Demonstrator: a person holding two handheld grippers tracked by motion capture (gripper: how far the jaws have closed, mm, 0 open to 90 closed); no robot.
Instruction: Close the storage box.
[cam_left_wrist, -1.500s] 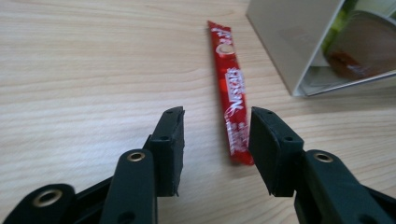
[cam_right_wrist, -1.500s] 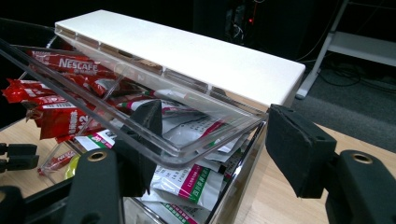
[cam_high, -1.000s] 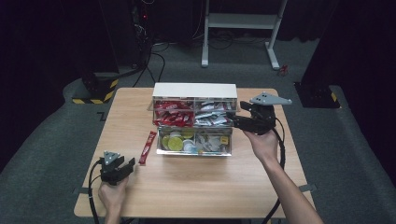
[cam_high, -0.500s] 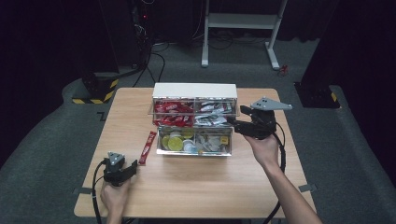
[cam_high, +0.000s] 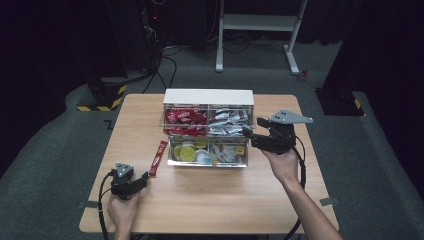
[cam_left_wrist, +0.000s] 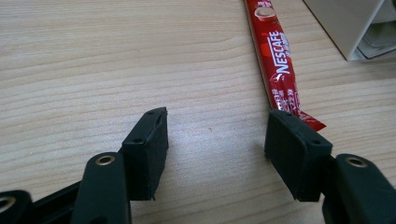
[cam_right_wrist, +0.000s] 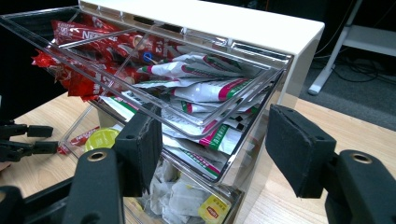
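Your left gripper (cam_high: 131, 183) rests low on the wooden table (cam_high: 210, 200) near a red sachet (cam_high: 158, 158), while your right gripper (cam_high: 260, 138) sits beside the clear two-tier organizer (cam_high: 208, 131), touching or nearly touching its right end.

1. A light wooden table (cam_high: 210, 200) is set on grey carpet (cam_high: 50, 150).
2. A white metal frame (cam_high: 257, 30) is seen on the floor beyond.
3. Black cables (cam_high: 165, 60) are trailed near a yellow-and-black striped base (cam_high: 102, 97).
4. The surroundings are left dark.

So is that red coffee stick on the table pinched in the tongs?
No, the red coffee stick lies flat on the table, beside the open left tongs.
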